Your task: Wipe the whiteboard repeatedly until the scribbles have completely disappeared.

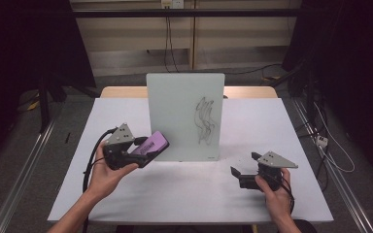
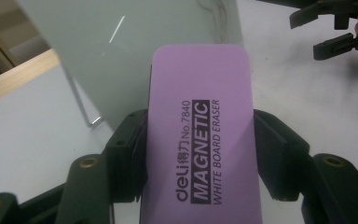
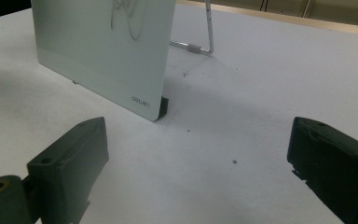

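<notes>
The left gripper holds a purple whiteboard eraser, with its two black jaws pressed on the long sides of the eraser. In the high view this gripper is above the left half of the white table, and the eraser is lifted from the surface, just in front of the lower left part of the standing whiteboard. I cannot tell if the eraser touches the board. In the left gripper view, the black print on the eraser can be read: "deli", then two Chinese characters, "No.7840", the word "MAGNETIC" in light letters on a dark bar, and under it "WHITE BOARD ERASER". The whiteboard stands upright near the far edge of the table, about in the middle, and its right half carries dark scribbled marker lines. In the right gripper view the lower corner of the board shows a small grey "deli" logo with tiny characters that I cannot read, and a metal support leg stands behind it. The right gripper rests near the front right corner of the table, in the person's right hand, well apart from the eraser. Its jaws stand wide apart with nothing between them. The table surface has some small dark specks.
</notes>
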Available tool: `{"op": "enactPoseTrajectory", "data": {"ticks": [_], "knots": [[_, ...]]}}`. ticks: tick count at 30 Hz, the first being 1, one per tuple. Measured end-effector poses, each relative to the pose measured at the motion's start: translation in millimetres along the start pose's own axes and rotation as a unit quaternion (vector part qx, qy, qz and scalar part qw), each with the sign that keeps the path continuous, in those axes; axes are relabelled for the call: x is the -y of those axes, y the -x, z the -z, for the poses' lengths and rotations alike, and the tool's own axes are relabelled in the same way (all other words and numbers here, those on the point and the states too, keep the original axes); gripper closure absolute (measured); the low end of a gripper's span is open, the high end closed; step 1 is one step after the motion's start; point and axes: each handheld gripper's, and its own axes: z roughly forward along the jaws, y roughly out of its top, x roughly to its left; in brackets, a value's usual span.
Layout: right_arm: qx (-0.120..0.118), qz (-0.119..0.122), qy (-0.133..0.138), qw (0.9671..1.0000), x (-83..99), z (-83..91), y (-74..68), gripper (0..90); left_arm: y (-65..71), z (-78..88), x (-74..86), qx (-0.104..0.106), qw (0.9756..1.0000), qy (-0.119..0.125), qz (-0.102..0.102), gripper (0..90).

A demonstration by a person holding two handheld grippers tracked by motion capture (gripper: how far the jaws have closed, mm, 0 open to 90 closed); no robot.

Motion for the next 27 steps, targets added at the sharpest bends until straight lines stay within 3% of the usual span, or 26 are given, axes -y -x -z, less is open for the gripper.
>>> {"op": "enactPoseTrajectory", "data": {"ticks": [11, 15, 27], "knots": [[0.000, 0.003, 0.000, 1.0000, -0.4, -1.1, -0.5, 5.5, 7.9, -16.8, -27.1, 0.009, 0.9997, 0.009, -0.022, 40.9], [0.000, 0.001, -0.001, 1.0000, -0.3, -0.7, -0.4, 5.5, 10.5, -23.7, -36.8, 0.009, 0.9989, -0.005, -0.045, 40.9], [-0.004, 0.001, -0.001, 1.0000, -0.3, -0.5, -0.6, 5.7, 16.4, -41.3, -72.4, 0.006, 0.9970, 0.009, -0.076, 40.9]]}}
